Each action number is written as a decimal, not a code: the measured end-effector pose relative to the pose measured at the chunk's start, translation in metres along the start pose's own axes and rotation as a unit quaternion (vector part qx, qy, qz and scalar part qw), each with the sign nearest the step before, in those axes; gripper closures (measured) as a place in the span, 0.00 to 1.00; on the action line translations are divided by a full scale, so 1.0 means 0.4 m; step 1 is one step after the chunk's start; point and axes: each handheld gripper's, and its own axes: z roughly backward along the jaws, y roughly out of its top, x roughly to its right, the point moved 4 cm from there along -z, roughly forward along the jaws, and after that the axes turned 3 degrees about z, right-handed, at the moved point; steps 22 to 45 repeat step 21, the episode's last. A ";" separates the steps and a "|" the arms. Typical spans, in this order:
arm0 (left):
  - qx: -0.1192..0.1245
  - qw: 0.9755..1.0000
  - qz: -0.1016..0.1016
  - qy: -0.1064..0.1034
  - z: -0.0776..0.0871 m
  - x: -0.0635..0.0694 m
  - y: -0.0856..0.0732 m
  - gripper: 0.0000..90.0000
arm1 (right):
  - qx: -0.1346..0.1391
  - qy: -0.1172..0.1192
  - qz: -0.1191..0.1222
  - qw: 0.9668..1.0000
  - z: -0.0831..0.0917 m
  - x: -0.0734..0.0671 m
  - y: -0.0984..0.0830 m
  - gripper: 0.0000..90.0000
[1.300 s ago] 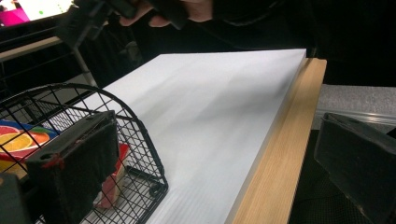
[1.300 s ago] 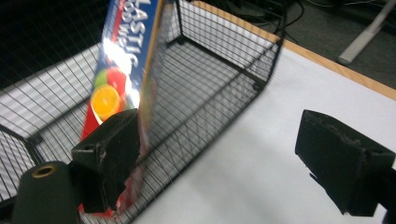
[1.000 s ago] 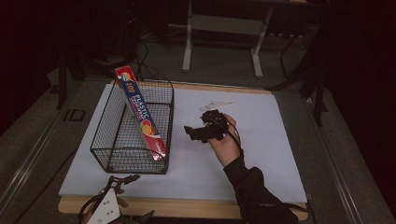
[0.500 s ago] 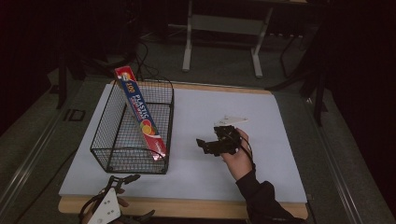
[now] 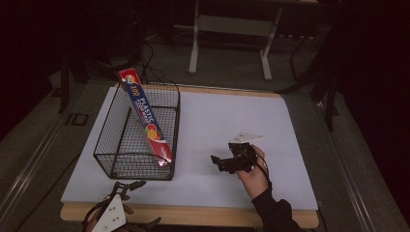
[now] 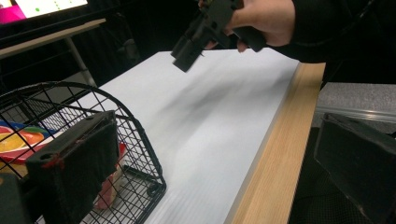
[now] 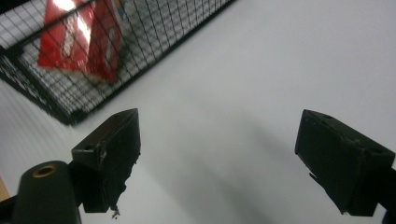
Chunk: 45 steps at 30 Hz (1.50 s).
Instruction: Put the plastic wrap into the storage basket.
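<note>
Since the plastic wrap box (image 5: 145,116) already leans inside the wire basket (image 5: 109,150), one end down on the mesh floor and the other poking above the far rim, the putting-in looks done, and I judge that little is left beyond parking both tools.

The white worktop (image 5: 227,121) is bare ahead of the right gripper (image 5: 223,162), which hovers over it with its jaws spread wide and nothing between them; the basket sits off to that gripper's left, well apart, and holds nothing besides the box as far as can be seen.

The left gripper (image 5: 126,187) sits low at the near wooden edge, just in front of the basket's near wall, its jaws likewise parted and empty, the box's lower end lying just beyond the mesh from it.
</note>
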 end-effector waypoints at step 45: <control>0.003 1.000 -0.004 -0.004 0.006 0.004 0.002 0.01 | -0.007 -0.040 0.022 0.999 -0.027 -0.006 -0.060 0.17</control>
